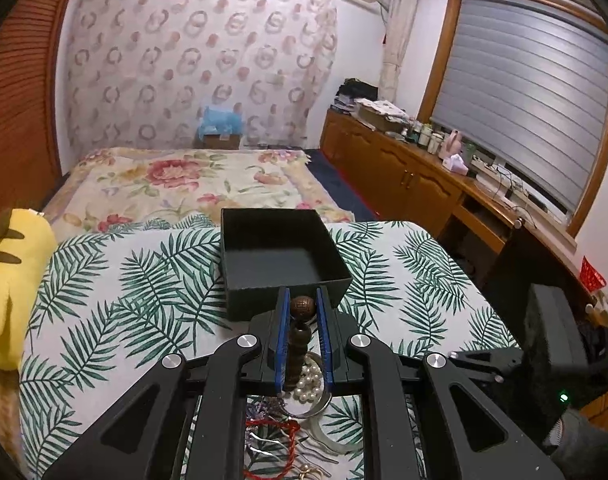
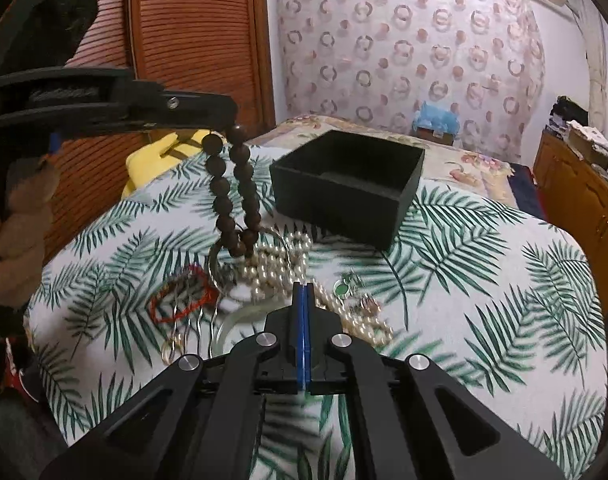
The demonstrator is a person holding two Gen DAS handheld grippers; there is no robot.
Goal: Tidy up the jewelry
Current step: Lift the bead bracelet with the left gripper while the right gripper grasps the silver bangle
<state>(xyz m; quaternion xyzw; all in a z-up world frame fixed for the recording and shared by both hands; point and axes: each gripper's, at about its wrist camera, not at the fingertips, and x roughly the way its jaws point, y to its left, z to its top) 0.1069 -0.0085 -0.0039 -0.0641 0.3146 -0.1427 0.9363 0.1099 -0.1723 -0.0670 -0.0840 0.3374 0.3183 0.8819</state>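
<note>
Leaf-print table: left tool pinching bead bracelet (dangling).

Bed under floral spread, patterned curtain behind, wooden cabinets beneath shuttered window

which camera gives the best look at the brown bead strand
The right wrist view: the wooden bead strand hangs in full from the left gripper. The left wrist view shows only a few beads between its fingers.
</note>
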